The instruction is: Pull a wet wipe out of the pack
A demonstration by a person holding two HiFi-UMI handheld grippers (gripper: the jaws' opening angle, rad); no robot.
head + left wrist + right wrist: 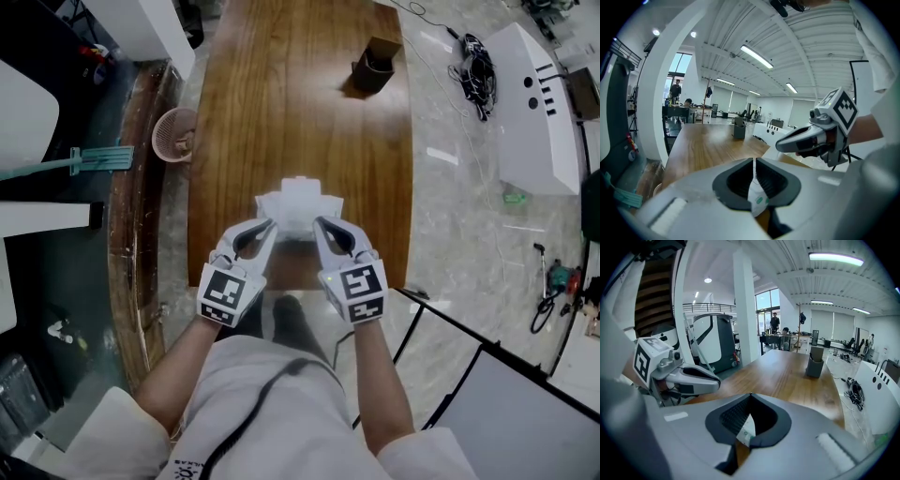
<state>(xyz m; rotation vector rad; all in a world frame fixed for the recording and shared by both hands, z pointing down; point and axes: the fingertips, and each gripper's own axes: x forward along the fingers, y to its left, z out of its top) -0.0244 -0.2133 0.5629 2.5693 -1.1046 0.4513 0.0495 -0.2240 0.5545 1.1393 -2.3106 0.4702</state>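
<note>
A long wooden table (pixel 281 112) stands on marble floor (pixel 459 244) under strip lights (pixel 757 56).

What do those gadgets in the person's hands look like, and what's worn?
The left tool and right tool are pale grey with dark padded jaws, each with a cube of black-and-white square markers. Sleeves are white; a black cable runs down the shirt.

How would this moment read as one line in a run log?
left gripper: shut on pack | right gripper: shut on pack | pack: held between both, over near end of table
</note>
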